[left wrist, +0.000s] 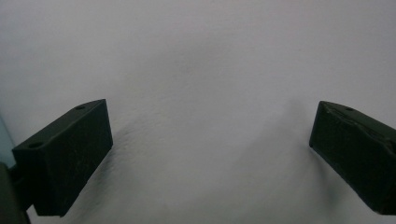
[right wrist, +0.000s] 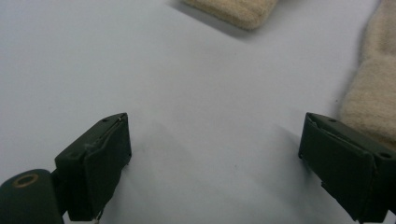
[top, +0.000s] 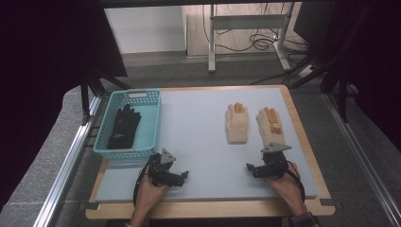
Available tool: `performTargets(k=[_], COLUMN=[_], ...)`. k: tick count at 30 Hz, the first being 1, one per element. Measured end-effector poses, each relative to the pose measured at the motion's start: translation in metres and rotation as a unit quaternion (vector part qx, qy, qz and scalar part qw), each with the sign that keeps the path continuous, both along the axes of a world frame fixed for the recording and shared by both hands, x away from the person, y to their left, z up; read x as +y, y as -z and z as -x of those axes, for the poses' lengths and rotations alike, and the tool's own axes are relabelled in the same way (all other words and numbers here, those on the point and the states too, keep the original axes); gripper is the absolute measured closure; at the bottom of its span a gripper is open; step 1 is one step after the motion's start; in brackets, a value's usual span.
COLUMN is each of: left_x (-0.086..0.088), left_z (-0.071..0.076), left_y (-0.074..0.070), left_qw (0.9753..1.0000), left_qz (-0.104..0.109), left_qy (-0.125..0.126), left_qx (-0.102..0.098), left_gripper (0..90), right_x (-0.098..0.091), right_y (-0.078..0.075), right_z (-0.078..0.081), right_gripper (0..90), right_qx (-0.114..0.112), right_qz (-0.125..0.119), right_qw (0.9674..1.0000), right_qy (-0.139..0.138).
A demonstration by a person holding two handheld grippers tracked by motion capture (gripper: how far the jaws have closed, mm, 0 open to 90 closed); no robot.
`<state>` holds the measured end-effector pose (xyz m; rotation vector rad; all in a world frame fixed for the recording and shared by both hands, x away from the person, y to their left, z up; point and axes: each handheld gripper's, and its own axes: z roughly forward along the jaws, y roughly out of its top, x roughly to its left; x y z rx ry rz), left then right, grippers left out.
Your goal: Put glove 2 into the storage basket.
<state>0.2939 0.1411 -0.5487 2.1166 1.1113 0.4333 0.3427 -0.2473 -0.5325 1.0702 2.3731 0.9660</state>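
Note:
Two cream knit gloves with orange fingertips lie flat, side by side, on the right of the grey mat (top: 198,137): the left glove (top: 236,124) and the right glove (top: 270,126). My right gripper (top: 252,168) rests open just in front of the right glove's cuff, jaws pointing left. In the right gripper view its jaws (right wrist: 215,149) stand wide apart over bare mat, with one cream cuff (right wrist: 233,9) at the top and the other (right wrist: 373,88) beside the right jaw. My left gripper (top: 183,176) sits open near the front left, over bare mat (left wrist: 210,140).
A blue plastic basket (top: 154,124) stands at the left of the table, just behind my left gripper, with a black glove (top: 124,126) lying in it. The wooden table edge (top: 213,208) runs along the front. Metal frame rails flank the table on both sides.

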Motion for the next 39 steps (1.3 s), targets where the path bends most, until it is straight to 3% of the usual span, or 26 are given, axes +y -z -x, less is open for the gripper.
performTargets(k=[3,11,17,25,28,30,31,32,33,39], left_x=[0.0,0.0,0.0,0.001,0.001,0.001,0.001,0.001,0.001,0.001], left_z=[-0.003,-0.002,-0.002,-0.002,-0.002,-0.002,-0.002,-0.002,-0.002,-0.002], left_y=[0.001,0.002,0.002,0.002,0.002,0.002,0.002,0.002,0.002,0.002], left_qw=[0.9998,0.9999,0.9999,0.9999,0.9999,0.9999,0.9999,0.9999,0.9999,0.9999], left_qz=[0.002,0.003,0.003,0.001,0.001,0.001,0.001,0.002,0.002,0.002], left_qy=[0.002,0.001,0.0,0.0,0.0,0.0,0.0,0.0,0.0,0.0], left_qx=[0.018,0.016,0.015,0.015,0.015,0.015,0.015,0.015,0.015,0.014], left_gripper=[0.0,0.0,0.3,0.6,0.8,0.9,0.9,0.9,0.9,1.0], right_x=[0.0,-0.003,-0.002,0.007,0.013,0.021,0.021,0.029,0.029,0.052], right_y=[0.0,-0.01,-0.022,-0.037,-0.044,-0.05,-0.05,-0.052,-0.052,-0.047], right_z=[0.001,0.002,-0.01,-0.038,-0.053,-0.068,-0.068,-0.08,-0.08,-0.115], right_gripper=[10.8,22.5,26.7,55.4,62.0,62.5,62.5,57.9,57.9,35.0], right_qx=[0.0,0.001,-0.007,-0.017,-0.024,-0.029,-0.029,-0.035,-0.035,-0.04], right_qz=[-0.002,-0.015,-0.023,-0.019,-0.022,-0.019,-0.019,-0.014,-0.014,-0.005], right_qw=[1.0,0.9999,0.9997,0.9996,0.9994,0.9993,0.9993,0.9992,0.9992,0.9991], right_qy=[0.002,-0.001,0.005,-0.006,-0.007,-0.009,-0.009,-0.012,-0.012,-0.017])
